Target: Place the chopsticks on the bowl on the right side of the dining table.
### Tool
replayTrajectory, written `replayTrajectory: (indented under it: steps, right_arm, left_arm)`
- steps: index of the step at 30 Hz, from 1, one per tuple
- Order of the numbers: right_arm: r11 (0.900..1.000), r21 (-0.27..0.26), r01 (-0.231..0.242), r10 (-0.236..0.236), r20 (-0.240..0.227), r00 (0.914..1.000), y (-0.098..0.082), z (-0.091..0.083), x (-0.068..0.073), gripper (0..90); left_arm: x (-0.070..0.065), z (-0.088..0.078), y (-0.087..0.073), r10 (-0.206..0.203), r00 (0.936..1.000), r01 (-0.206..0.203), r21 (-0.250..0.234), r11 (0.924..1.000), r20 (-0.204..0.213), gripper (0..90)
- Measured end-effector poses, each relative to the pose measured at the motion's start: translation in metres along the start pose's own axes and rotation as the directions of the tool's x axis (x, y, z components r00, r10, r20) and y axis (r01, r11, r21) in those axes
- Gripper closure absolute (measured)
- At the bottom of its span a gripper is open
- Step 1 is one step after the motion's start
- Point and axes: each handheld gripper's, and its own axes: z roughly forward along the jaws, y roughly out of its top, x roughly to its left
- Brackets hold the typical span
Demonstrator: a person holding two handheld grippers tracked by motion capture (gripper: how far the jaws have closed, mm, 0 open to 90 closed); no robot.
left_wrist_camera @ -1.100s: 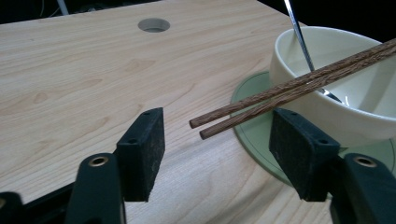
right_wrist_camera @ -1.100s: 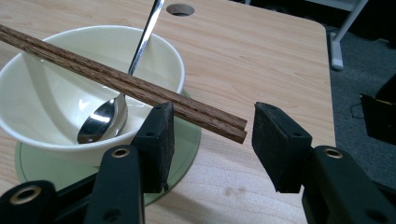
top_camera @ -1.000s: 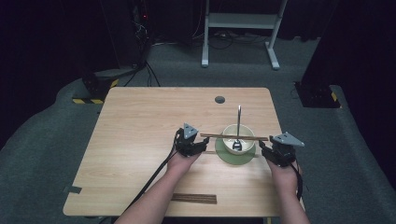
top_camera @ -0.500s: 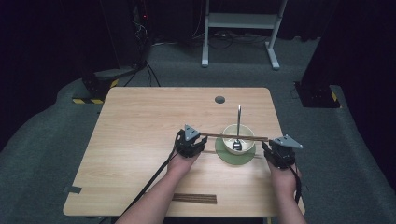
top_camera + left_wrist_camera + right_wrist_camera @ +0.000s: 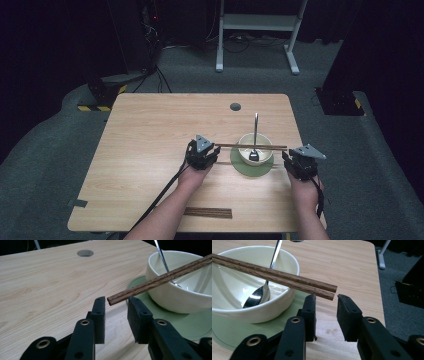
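At centre right of the high view, the wooden chopsticks (image 5: 252, 146) lie across the cream bowl (image 5: 256, 151), their ends between the just-narrowed, untouching jaws of left gripper (image 5: 203, 155) and right gripper (image 5: 300, 162); further closing is judged needed.

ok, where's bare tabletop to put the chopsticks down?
Free: the left half of the table, and the far strip around the grommet hole. Crowded: bowl on its green saucer between both grippers; spare chopsticks at the near edge.

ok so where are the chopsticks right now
In the high view the chopsticks lie across the rim of the bowl, between the left gripper and right gripper.
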Motion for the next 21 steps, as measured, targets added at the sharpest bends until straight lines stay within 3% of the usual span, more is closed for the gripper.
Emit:
replayTrajectory:
  steps: [10, 21]
  right_arm:
    - [1.0, 0.001, -0.004, 0.004, 0.004, 1.0, 0.0009, 0.0024, -0.0004, 76.6]
    - [1.0, 0.015, -0.003, 0.002, 0.016, 0.9999, 0.0015, 0.0038, -0.0027, 78.2]
  left_arm:
    - [0.0067, -0.0078, -0.0043, -0.012, 0.9999, 0.012, -0.009, 0.9999, -0.005, 74.5]
    - [0.0034, -0.0074, -0.0054, -0.004, 1.0, 0.004, -0.008, 1.0, 0.003, 83.5]
